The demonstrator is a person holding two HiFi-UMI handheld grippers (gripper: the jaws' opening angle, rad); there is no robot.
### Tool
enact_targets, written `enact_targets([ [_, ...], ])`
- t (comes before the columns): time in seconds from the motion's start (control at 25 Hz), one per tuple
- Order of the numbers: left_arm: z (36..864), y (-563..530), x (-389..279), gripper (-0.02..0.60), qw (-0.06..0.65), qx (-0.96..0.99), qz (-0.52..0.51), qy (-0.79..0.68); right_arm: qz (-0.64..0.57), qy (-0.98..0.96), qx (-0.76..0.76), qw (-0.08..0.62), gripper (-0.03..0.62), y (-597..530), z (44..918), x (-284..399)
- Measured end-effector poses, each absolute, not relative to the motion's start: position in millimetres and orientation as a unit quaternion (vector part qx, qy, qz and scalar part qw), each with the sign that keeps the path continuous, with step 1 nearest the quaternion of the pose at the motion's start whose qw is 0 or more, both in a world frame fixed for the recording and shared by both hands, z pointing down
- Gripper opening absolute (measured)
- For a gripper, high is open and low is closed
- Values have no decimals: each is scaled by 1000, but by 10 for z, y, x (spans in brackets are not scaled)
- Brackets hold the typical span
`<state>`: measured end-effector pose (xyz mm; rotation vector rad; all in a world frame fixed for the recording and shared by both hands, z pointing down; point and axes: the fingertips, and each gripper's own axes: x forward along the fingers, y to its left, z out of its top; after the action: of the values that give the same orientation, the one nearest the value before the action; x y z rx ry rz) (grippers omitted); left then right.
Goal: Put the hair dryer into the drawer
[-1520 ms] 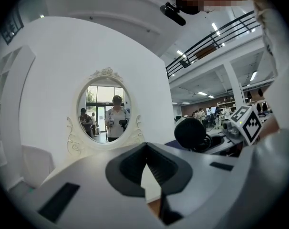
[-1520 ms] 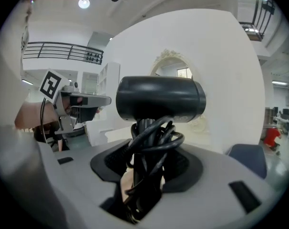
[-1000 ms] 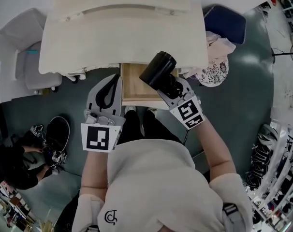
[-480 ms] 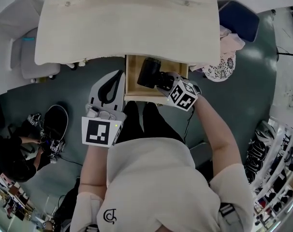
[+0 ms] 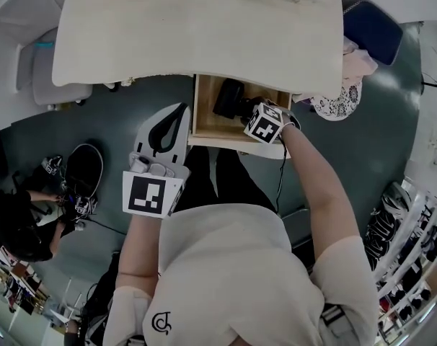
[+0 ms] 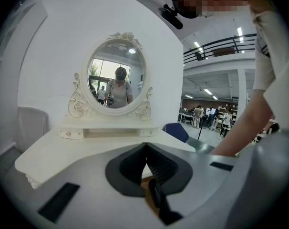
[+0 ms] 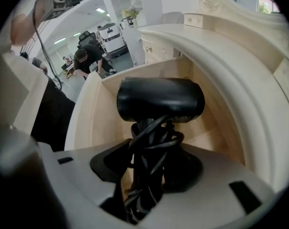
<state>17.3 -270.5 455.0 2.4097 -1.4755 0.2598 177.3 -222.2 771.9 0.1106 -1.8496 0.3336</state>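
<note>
**Hair dryer held inside open drawer**

A person stands at a white desk [image 5: 197, 34] with a pair of tongs in each hand. The right arm reaches forward, and the right tongs [image 5: 245, 112] point steeply down into the one open drawer [image 5: 206, 117] under the desk's front edge. They are clamped on the handle of a single black hair dryer [image 5: 229, 98], which has its cord [image 7: 151, 142] wound round it. The dryer's barrel lies crosswise inside the drawer's pale wooden walls. Whether it touches the drawer floor cannot be told.

The left forearm is bent and kept close to the body. The left tongs [image 5: 177, 115] sit nearly level, just left of the drawer and outside it, pressed together with nothing between them.

In all there are two tongs, one dryer, one drawer and one oval mirror [image 6: 117, 82] on the desk.
</note>
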Motion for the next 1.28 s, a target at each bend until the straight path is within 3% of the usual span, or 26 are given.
enact_targets([
  [0.72,4831,-2455,50,11,179,831,119,-513,180,-773,91,601,220,-2192,8083,1592],
  [0.8,4844,-2457,52,11,180,832,118,-511,191,-775,100,595,311,-2204,8075,1565],
  [0.88,4845,-2449,60,11,179,834,117,-509,173,-772,131,597,445,-2275,8089,1587],
  [1.12,4835,-2382,109,11,172,842,126,-495,142,-790,175,570,435,-2332,7769,1701],
  [1.24,4774,-2371,125,11,166,846,122,-493,165,-806,188,537,371,-2288,7447,1696],
  [1.28,4758,-2369,125,11,164,845,121,-493,167,-809,202,527,304,-2301,7328,1700],
])
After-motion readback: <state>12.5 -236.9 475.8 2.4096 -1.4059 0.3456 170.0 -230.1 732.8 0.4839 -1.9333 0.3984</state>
